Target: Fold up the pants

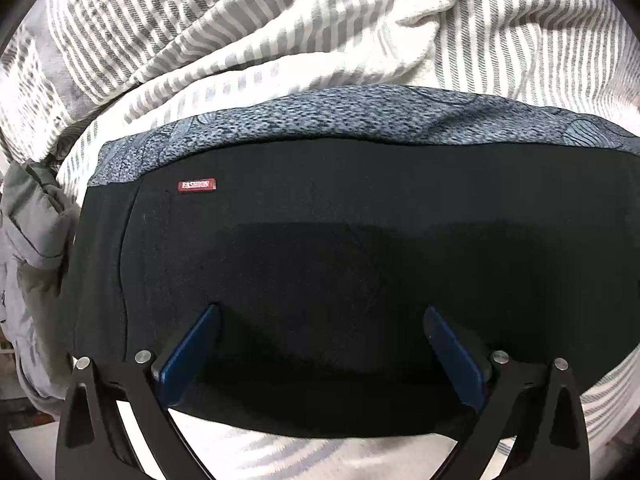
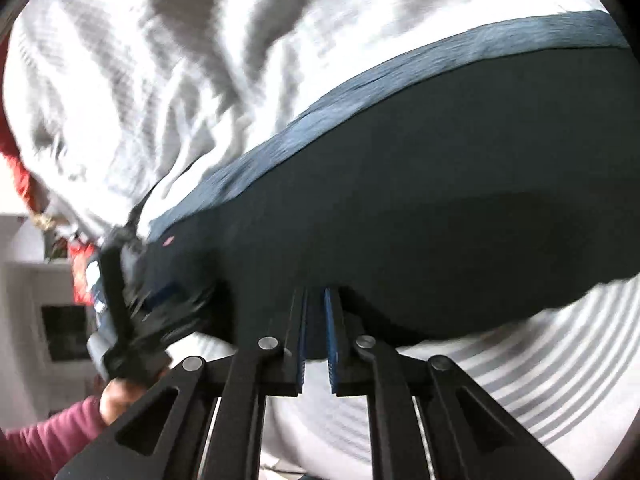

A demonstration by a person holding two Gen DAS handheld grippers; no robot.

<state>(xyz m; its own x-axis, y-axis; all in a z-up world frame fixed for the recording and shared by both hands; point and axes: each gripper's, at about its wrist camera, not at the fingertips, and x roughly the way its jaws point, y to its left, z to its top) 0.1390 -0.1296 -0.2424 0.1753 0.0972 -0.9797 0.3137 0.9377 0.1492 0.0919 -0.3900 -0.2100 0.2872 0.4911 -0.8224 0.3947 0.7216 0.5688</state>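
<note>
Where the left wrist view looks down, the pants (image 1: 340,248) lie flat as a broad black panel on a striped bed sheet (image 1: 248,24), their far edge resting over a blue patterned cloth (image 1: 320,116), with a rumpled grey garment (image 1: 36,232) off to the left. A small red label (image 1: 197,185) sits near the upper left corner of the panel. The left tool (image 1: 320,316) stands spread wide, both blue pads over the near part of the black fabric and pinching nothing; whether the pads touch the cloth cannot be told. The panel's long axis runs left to right across this view, label end to the left. Turning to the right wrist view, which is motion-blurred, the same black panel (image 2: 440,200) runs diagonally from lower left to upper right, with the blue cloth (image 2: 360,108) along its far edge and the striped sheet (image 2: 540,360) below. The right tool (image 2: 316,300) has its pads drawn nearly together at the near edge of the pants, and it appears to be pinching that edge, though blur leaves the hold uncertain. The left tool (image 2: 132,300) is seen at the left end of the panel. Judged progress: the pants already form a compact, doubled-looking rectangle, so the lengthwise fold seems done; at least one further crosswise fold and a smoothing likely remain.
</note>
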